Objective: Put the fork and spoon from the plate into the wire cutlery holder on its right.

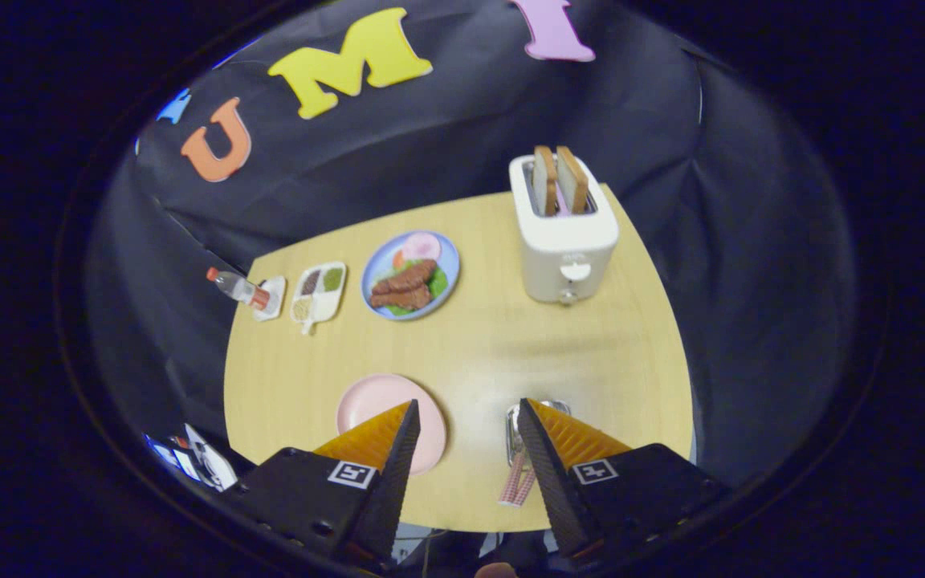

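Pink plate point(374, 405) bare, checked-handled cutlery point(517, 480) in wire holder point(513, 425), tongs point(466, 413) spread, gripping nothing.

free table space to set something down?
Bare wood mid-table, bordered by the toaster, blue food plate, pink plate and wire cutlery holder. Crowded along the far left: bottle, condiment tray. Fingers open, holding nothing.

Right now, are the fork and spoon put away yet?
It looks mostly done. The pink plate lies bare where it shows, and checkered handles stick out of the wire holder beside it. The gripper is open, holding nothing, above the table. I can't tell if both pieces are in.
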`<action>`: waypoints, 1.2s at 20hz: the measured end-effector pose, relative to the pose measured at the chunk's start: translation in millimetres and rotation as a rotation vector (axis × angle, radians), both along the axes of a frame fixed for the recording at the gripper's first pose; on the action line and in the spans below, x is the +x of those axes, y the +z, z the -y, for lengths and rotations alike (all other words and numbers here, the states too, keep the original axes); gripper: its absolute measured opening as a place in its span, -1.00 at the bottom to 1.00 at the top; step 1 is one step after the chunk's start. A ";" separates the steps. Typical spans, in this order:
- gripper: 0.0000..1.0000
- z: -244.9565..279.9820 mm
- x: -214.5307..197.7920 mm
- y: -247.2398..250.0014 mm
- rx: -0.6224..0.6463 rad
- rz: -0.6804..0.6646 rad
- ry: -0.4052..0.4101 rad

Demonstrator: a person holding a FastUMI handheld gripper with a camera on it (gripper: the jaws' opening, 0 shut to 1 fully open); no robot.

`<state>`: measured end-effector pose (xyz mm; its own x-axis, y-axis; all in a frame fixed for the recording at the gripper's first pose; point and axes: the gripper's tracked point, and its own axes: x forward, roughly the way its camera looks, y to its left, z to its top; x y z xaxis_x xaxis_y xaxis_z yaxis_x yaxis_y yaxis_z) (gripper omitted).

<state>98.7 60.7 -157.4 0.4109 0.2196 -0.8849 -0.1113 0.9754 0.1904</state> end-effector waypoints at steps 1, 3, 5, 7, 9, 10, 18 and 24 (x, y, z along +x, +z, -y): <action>0.47 -6.2 5.3 13.3 0.013 0.080 0.005; 0.48 -12.6 10.4 41.7 0.024 0.239 0.004; 0.54 -11.4 14.9 66.7 0.017 0.370 -0.007; 0.63 -12.9 10.4 87.7 0.026 0.484 -0.030; 0.70 -13.0 -2.9 107.8 0.040 0.581 -0.039; 0.79 -12.3 -6.7 117.8 0.043 0.633 -0.044; 0.89 -9.0 -51.8 174.2 0.036 0.920 -0.058; 0.89 -1.0 -72.8 183.4 0.041 0.971 -0.090</action>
<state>25.9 61.7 26.0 0.9739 0.1751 -0.1445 -0.1634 0.9825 0.0893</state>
